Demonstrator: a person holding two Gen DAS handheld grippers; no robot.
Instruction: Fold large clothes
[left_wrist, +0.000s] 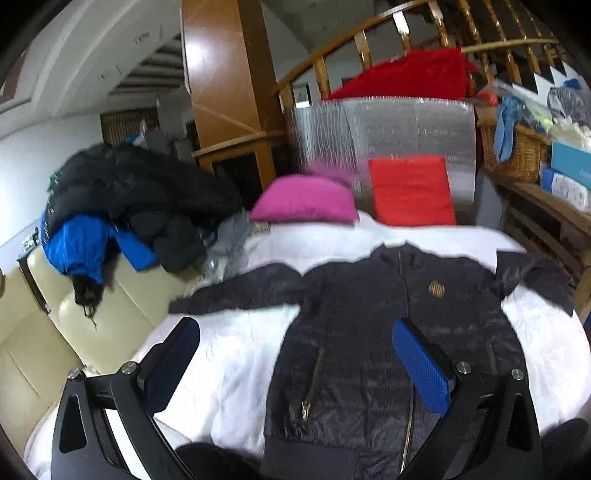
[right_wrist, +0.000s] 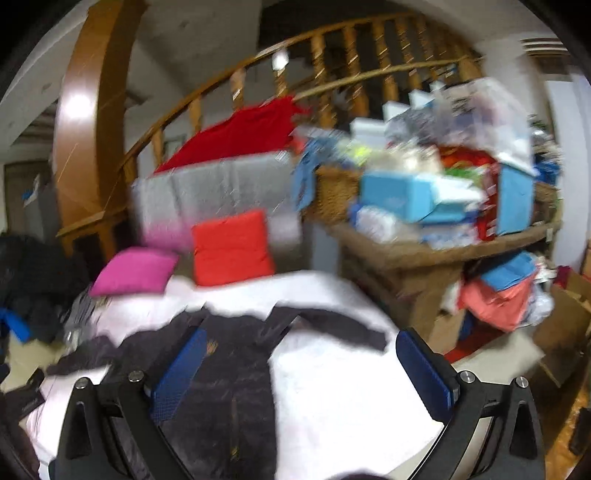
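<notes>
A dark navy zip jacket (left_wrist: 373, 332) lies flat, front up, on the white bedsheet (left_wrist: 229, 354), both sleeves spread out to the sides. My left gripper (left_wrist: 295, 354) hovers open above its lower left part, nothing between the blue pads (left_wrist: 421, 365). In the blurred right wrist view the same jacket (right_wrist: 229, 387) lies at lower left, its right sleeve (right_wrist: 332, 325) stretched across the sheet (right_wrist: 351, 387). My right gripper (right_wrist: 301, 365) is open above the jacket's right side and the sheet, holding nothing.
A pink cushion (left_wrist: 306, 201) and a red cushion (left_wrist: 412, 190) sit at the bed's head before a silver mat (left_wrist: 388, 125). Dark and blue coats (left_wrist: 122, 214) pile on a cream sofa (left_wrist: 48, 325) at left. A cluttered wooden shelf (right_wrist: 436, 229) stands right of the bed.
</notes>
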